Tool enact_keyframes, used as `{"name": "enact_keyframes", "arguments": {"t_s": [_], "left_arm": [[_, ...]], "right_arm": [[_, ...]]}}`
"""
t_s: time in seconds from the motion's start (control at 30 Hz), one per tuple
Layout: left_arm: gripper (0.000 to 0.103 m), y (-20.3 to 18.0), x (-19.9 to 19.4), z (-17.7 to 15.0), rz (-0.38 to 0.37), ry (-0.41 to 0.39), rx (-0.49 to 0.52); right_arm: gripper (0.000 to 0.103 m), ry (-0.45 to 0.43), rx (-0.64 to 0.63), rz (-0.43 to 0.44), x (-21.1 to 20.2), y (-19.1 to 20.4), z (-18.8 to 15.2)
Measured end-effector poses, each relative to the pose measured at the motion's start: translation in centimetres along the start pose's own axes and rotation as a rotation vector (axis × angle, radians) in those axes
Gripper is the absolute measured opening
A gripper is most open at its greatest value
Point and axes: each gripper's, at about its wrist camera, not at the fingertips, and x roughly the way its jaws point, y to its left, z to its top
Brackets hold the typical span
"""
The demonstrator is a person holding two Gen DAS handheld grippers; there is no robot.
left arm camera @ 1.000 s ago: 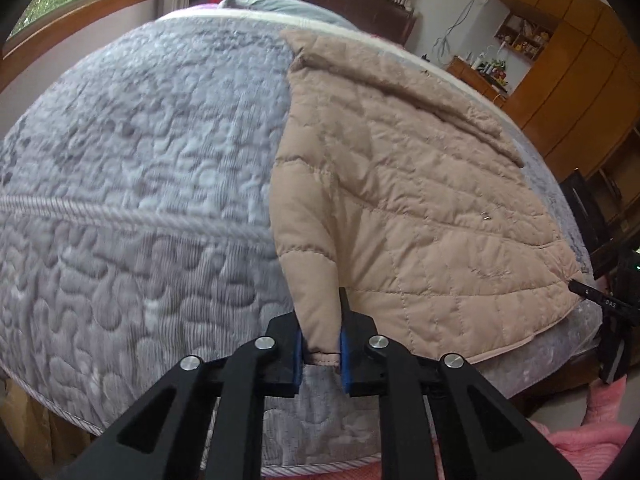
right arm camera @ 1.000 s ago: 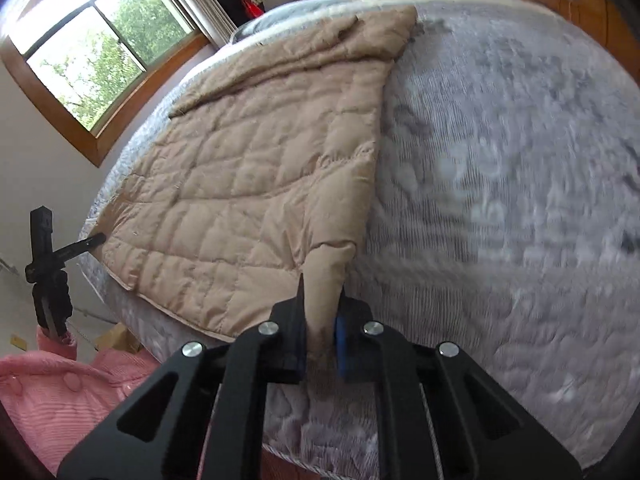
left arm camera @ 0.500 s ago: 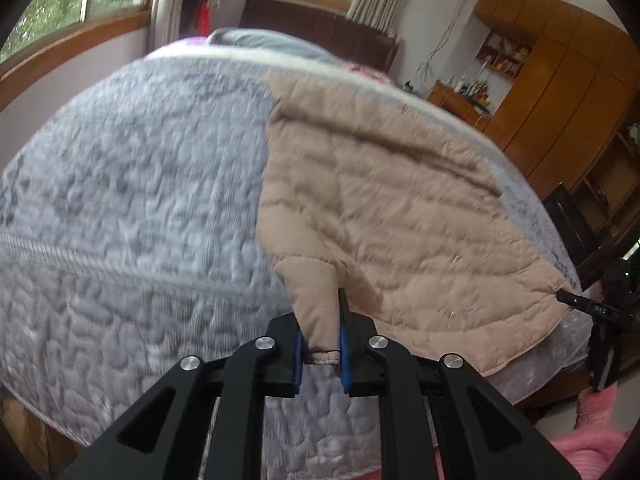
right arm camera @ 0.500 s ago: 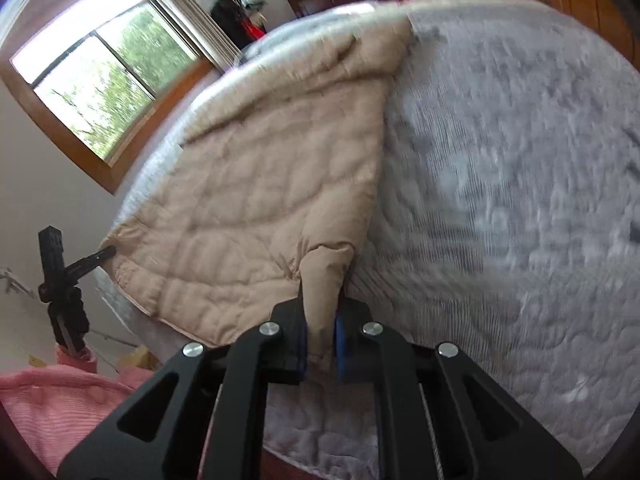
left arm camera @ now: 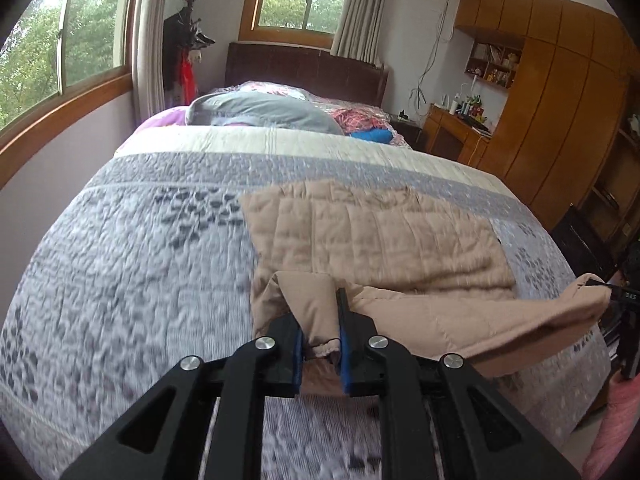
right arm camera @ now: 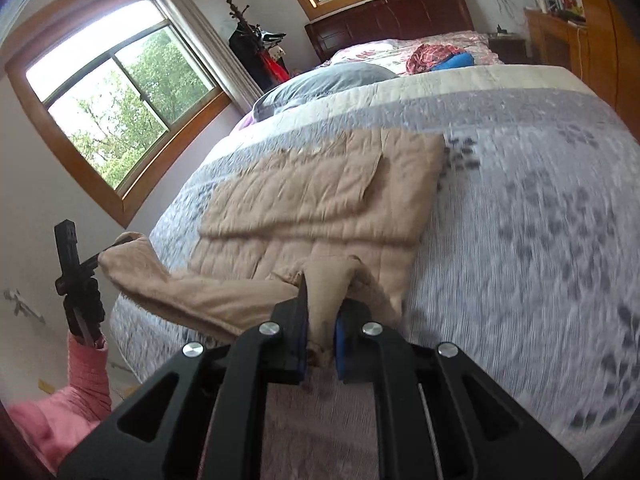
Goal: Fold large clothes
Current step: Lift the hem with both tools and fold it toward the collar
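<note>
A tan quilted jacket (left arm camera: 384, 236) lies on the grey patterned bedspread (left arm camera: 132, 264), its far part flat on the bed. My left gripper (left arm camera: 320, 344) is shut on one near corner of the jacket's hem, lifted off the bed. My right gripper (right arm camera: 321, 340) is shut on the other near corner of the jacket (right arm camera: 316, 196). The hem hangs stretched between the two grippers. In the left wrist view the right gripper (left arm camera: 624, 300) shows at the far right edge; in the right wrist view the left gripper (right arm camera: 76, 264) shows at the left.
A grey pillow (left arm camera: 260, 110) and folded bedding lie at the head of the bed by the dark headboard (left arm camera: 304, 72). Windows (right arm camera: 120, 92) line the left wall, a coat stand (left arm camera: 190, 40) stands in the corner, wooden cabinets (left arm camera: 560, 100) on the right. A pink sleeve (right arm camera: 76, 392) shows below.
Both grippers have risen and gone forward over the bed, carrying the jacket's hem up. The near part of the jacket has left the bedspread and hangs over the far part.
</note>
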Motion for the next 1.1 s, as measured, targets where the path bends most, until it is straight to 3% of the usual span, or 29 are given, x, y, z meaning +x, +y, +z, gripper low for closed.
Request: {"name": "enact_keyframes", "arguments": {"t_s": [0.2,0.47,0.7,0.93,1.03,1.1], "left_arm": [[0.014,1.1,6.1,6.2,0.012,0.028,-0.04],[0.014,3.2,15.2,10.7,0.052,0.106,-0.092],[0.014,5.0,23.1,11.8,0.078,0.208,-0.133],[0.02,6.4,27.5,11.6,0.075,0.279,-0.169],[0.023,7.2,28.0,11.7,0.034,0.307,-0.217],[0.03,8.3,27.1,12.0,-0.045,0.299,-0.284]], "right_arm": [[0.008,0.034,0.06,-0.019,4.2,-2.1,7.0],[0.009,0.115,0.165,-0.068,11.8,-6.6,13.6],[0.009,0.175,0.218,-0.102,17.4,-9.3,16.4],[0.011,0.226,0.273,-0.11,20.9,-11.8,16.9],[0.017,0.235,0.339,-0.068,21.3,-13.0,16.9],[0.023,0.216,0.38,-0.002,20.6,-13.7,16.9]]}}
